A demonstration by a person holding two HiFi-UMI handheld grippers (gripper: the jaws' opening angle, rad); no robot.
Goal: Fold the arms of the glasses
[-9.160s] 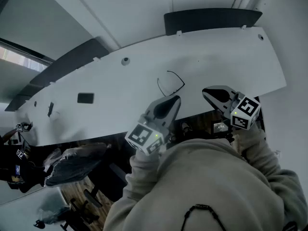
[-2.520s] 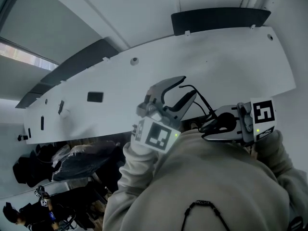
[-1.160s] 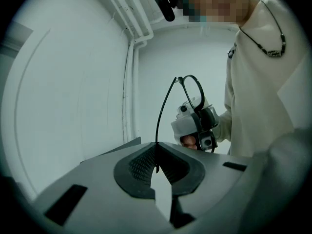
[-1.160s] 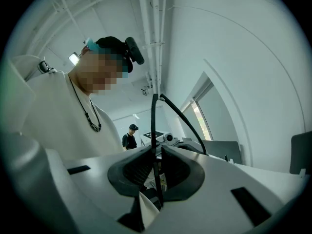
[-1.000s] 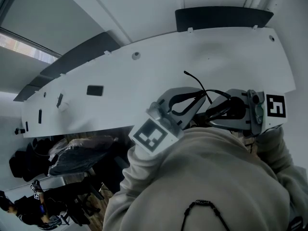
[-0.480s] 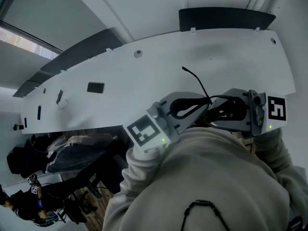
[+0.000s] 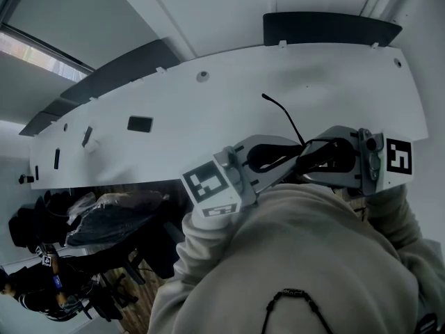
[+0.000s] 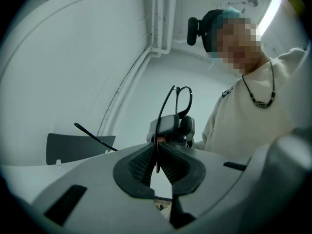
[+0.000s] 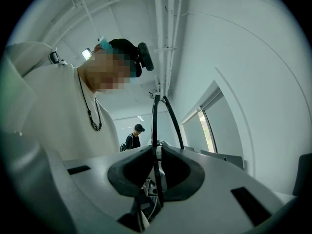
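Observation:
Thin black glasses (image 7: 300,150) hang in the air between both grippers, in front of the person's chest and over the white table's near edge. My left gripper (image 7: 284,154) is shut on the frame from the left. My right gripper (image 7: 314,160) is shut on it from the right. One arm of the glasses (image 7: 279,113) sticks out over the table. In the left gripper view the pads (image 8: 146,161) pinch a thin wire of the frame, the rim (image 8: 184,101) rises beyond, and the free arm (image 8: 95,136) points left. The right gripper (image 9: 156,156) clamps the frame (image 9: 155,116).
The long white table (image 7: 174,131) holds a small black rectangle (image 7: 140,123). A dark panel (image 7: 327,26) stands behind it. Below its near edge are a wrapped chair (image 7: 111,221) and a person (image 7: 42,287). Another person (image 9: 132,138) stands far off in the right gripper view.
The left gripper has rolled about its own line, so its marker cube faces differently. Both grippers stayed in place on the glasses; the free arm still points over the table.

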